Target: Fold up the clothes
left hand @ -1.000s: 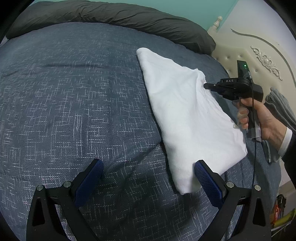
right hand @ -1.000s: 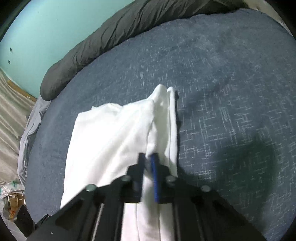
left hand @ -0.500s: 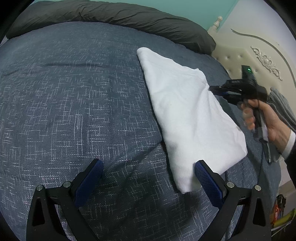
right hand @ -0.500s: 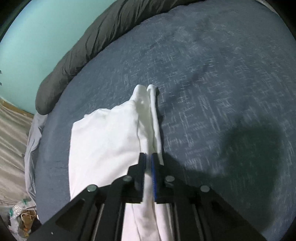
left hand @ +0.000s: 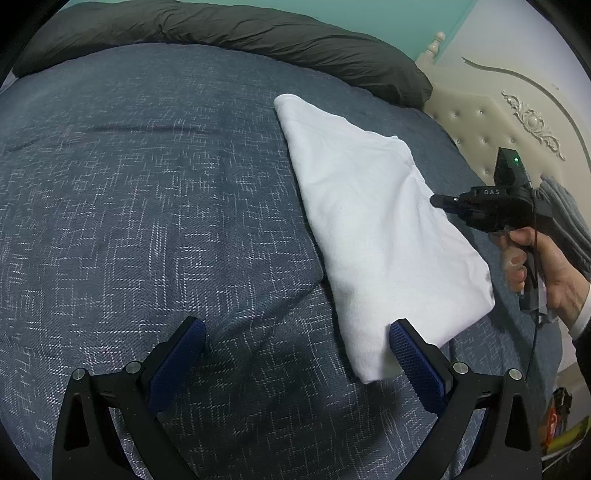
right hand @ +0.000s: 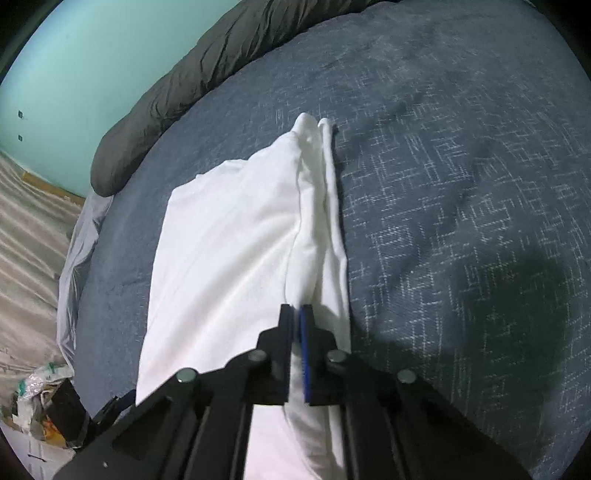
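The folded garment (left hand: 376,229) lay on the bed (left hand: 155,192), toward its right side in the left wrist view, with one narrow end pointing at the bolster (left hand: 236,33) that ran along the far edge of the bed. The headboard (left hand: 476,125) stood to the right of the bolster, beyond the garment. The right claw (right hand: 296,314) sat at the garment's right edge, fingers together over the stacked layers. The left claw (left hand: 295,332) was near the front of the bed, one finger (left hand: 410,354) just beside the garment's near corner, the other over bare bedding. A heap of cloth (left hand: 565,218) lay behind the right hand (left hand: 543,269).
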### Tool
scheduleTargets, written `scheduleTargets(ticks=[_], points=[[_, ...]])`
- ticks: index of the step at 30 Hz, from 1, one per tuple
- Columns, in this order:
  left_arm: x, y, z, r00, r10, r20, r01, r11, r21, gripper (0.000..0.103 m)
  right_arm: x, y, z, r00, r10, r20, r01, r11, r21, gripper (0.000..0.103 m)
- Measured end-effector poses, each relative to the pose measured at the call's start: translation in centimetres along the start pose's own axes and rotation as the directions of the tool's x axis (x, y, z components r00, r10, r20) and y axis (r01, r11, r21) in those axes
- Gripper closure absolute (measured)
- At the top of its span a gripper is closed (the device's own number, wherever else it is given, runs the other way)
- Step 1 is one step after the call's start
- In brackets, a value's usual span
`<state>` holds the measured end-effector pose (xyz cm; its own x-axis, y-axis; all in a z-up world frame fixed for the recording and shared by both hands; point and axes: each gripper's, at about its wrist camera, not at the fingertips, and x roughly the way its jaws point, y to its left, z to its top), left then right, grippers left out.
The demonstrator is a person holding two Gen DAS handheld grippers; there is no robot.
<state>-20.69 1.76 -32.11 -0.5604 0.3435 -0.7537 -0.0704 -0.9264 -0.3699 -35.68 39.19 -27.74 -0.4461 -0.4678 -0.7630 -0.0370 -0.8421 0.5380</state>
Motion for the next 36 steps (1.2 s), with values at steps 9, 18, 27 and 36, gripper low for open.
scheduleTargets(ticks=[9,18,27,36], points=[[0.1,0.0,0.0,1.0,0.001,-0.001,-0.001,1.0,0.0,0.001,-1.4,-2.0,-1.8,1.0,0.0,0.015,-0.001,0.999,0.046,0.1],[0.0,0.0,-0.2,1.0,0.001,0.001,-0.001,1.0,0.0,0.001,-3.0,-1.0,-3.5,0.999,0.052,0.011,-0.053,0.997,0.058,0.074],[-0.2,0.0,-0.3,1.0,0.003,-0.002,-0.003,1.0,0.002,0.001,-3.3,-1.2,-5.8,0.999,0.039,-0.003,-0.039,0.999,0.028,0.098],[-0.2,0.2,-0.1,1.0,0.002,-0.008,-0.002,1.0,0.0,0.001,-3.4,-1.6,-6.1,0.997,0.075,0.014,-0.076,0.991,0.107,0.094]])
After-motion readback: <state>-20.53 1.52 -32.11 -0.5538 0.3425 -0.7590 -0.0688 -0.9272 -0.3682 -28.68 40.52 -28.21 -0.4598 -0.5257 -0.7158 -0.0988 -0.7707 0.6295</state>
